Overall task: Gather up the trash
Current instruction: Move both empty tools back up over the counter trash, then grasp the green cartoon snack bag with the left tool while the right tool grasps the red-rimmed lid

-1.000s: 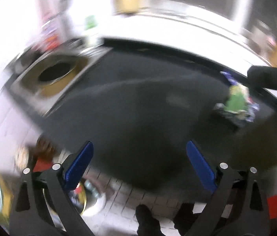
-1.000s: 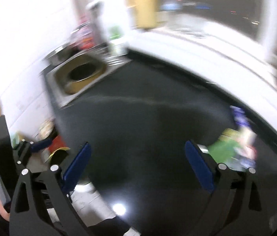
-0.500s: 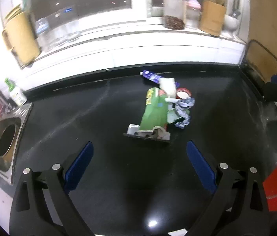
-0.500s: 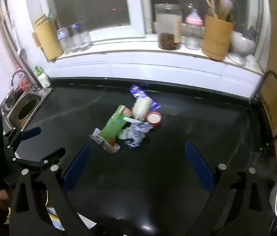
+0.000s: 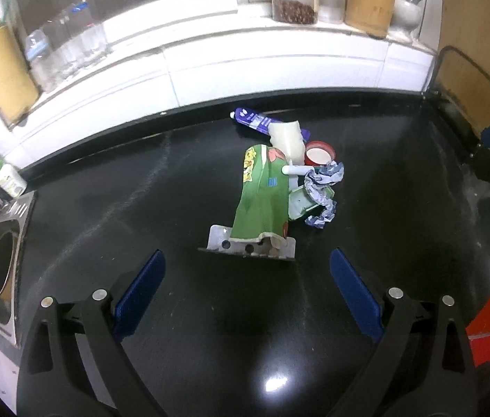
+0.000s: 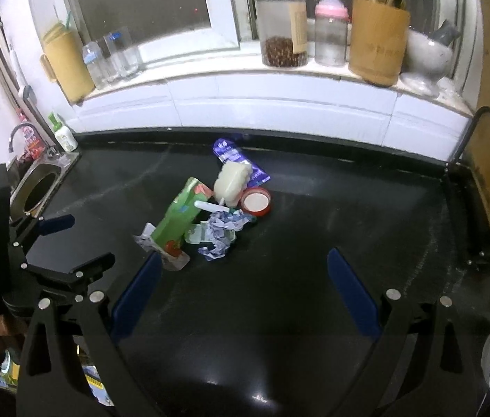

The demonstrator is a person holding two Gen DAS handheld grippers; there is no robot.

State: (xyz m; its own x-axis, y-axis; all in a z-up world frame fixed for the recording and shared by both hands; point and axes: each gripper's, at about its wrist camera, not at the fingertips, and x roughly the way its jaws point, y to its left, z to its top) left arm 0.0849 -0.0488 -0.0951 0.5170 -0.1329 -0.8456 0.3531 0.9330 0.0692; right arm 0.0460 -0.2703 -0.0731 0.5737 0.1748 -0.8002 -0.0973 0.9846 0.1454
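A heap of trash lies mid-counter: a flattened green carton (image 5: 262, 201) (image 6: 179, 219), a crumpled blue-white wrapper (image 5: 321, 191) (image 6: 222, 231), a red lid (image 5: 319, 154) (image 6: 256, 201), a squashed white bottle (image 5: 288, 139) (image 6: 232, 180) and a purple pouch (image 5: 251, 120) (image 6: 234, 158). My left gripper (image 5: 246, 288) is open and empty, just short of the carton; it also shows in the right wrist view (image 6: 71, 243). My right gripper (image 6: 241, 292) is open and empty, short of the heap to its right.
The black counter (image 6: 331, 215) ends at a sink hole (image 5: 0, 267) on the left and a wooden board with a black wire rack (image 6: 488, 187) on the right. Jars, bottles and a utensil holder (image 6: 378, 45) line the windowsill behind.
Both grippers swung from the sink side to face the trash heap, then moved closer to it. Both stayed open.
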